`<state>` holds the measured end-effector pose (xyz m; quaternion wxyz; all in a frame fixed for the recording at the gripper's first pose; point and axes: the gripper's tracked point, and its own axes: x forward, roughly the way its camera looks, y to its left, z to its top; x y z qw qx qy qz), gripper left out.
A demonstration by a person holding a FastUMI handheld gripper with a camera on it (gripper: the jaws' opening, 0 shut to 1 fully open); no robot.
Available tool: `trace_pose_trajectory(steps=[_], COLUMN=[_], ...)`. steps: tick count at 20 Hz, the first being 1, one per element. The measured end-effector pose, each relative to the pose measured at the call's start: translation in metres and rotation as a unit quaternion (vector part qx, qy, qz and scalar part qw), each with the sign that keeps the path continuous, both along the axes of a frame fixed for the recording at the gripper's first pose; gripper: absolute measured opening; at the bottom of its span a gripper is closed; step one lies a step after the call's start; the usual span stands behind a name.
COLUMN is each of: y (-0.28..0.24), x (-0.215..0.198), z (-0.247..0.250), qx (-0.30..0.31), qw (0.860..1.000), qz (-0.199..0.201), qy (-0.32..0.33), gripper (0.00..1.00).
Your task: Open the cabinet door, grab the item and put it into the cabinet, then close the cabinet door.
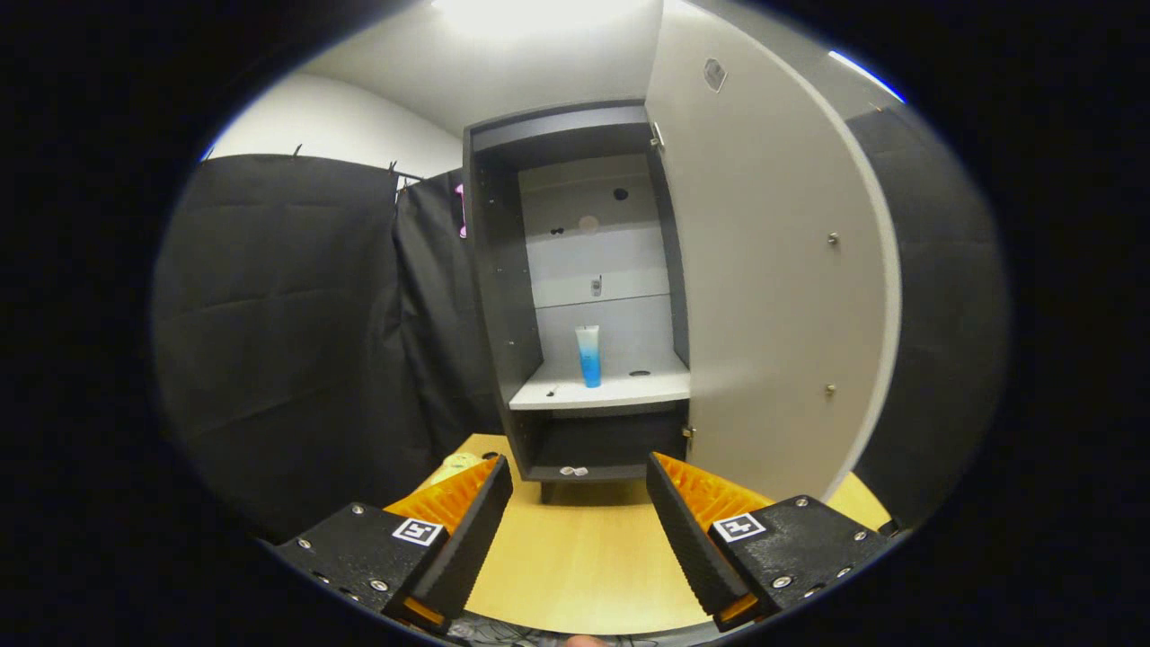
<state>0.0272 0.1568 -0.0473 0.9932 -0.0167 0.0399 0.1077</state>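
Hovering tongs (579,503) spread, empty, lower centre | tube (588,356) upright on cabinet shelf (620,390), centre | door (773,296) open right, awaiting closing

Hidden and unclear bits

The left finger (467,517) covered part of a pale object (456,465) on the desk (584,557); small specks on the cabinet shelf (602,392) were too small to identify.

The hand-held gripper (579,481) hangs level, its fingers (467,530) spread wide apart, gripping nothing.
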Motion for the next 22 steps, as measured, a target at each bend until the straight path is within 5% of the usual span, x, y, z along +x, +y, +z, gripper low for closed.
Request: trace_pose_trajectory(steps=[7,11,16,22], y=[-0.145,-0.214,-0.247,-0.229], x=[-0.041,-0.021,0.032,0.066], z=[0.021,0.026,0.043,0.040], qx=[-0.016,-0.018,-0.038,-0.049], qw=[0.996,0.993,0.994,0.997], qz=[-0.083,-0.117,-0.103,-0.045], qy=[-0.007,-0.008,-0.023,-0.023], gripper=[0.93,0.93,0.93,0.92])
